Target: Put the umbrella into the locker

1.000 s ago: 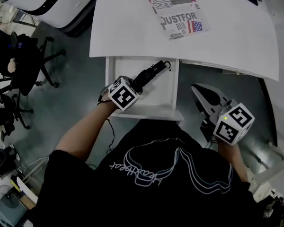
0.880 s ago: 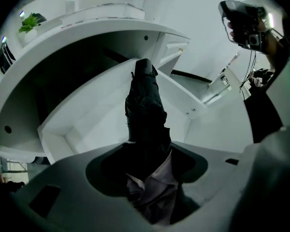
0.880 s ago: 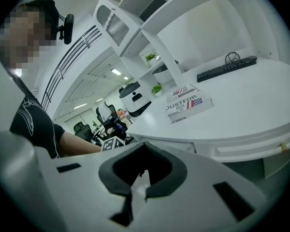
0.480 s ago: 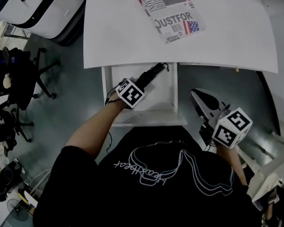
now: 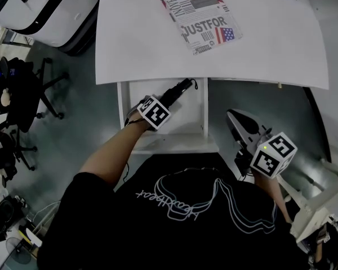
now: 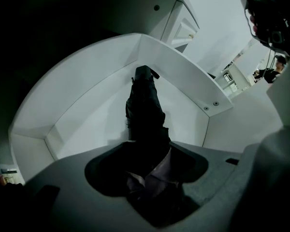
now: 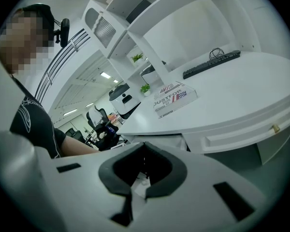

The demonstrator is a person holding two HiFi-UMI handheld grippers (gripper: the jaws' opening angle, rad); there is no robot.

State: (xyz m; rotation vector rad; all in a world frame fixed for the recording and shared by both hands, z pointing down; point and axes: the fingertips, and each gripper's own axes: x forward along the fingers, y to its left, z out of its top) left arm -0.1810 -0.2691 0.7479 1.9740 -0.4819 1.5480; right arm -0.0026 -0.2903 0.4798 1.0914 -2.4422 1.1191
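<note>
A folded black umbrella (image 5: pixel 178 90) lies slanted inside the open white locker compartment (image 5: pixel 121 103) under the desk's front edge. My left gripper (image 5: pixel 164 102) is shut on the umbrella's near end and points steeply down into the compartment. In the left gripper view the umbrella (image 6: pixel 145 112) runs from between the jaws toward the locker's back wall (image 6: pixel 87 81), its far tip near the corner. My right gripper (image 5: pixel 237 120) hangs to the right of the locker over the floor, holding nothing. In the right gripper view its jaws (image 7: pixel 140 187) meet, shut.
A white desk (image 5: pixel 270 44) carries a magazine (image 5: pixel 200 16) and, at the back, a black keyboard (image 7: pixel 211 64). Black office chairs (image 5: pixel 22 89) stand at the left beside a large white machine (image 5: pixel 45 4). A white frame (image 5: pixel 321 198) stands at the lower right.
My left gripper has sunk with the umbrella, deeper into the locker compartment. The right gripper has dropped slightly and stays beside the locker.
</note>
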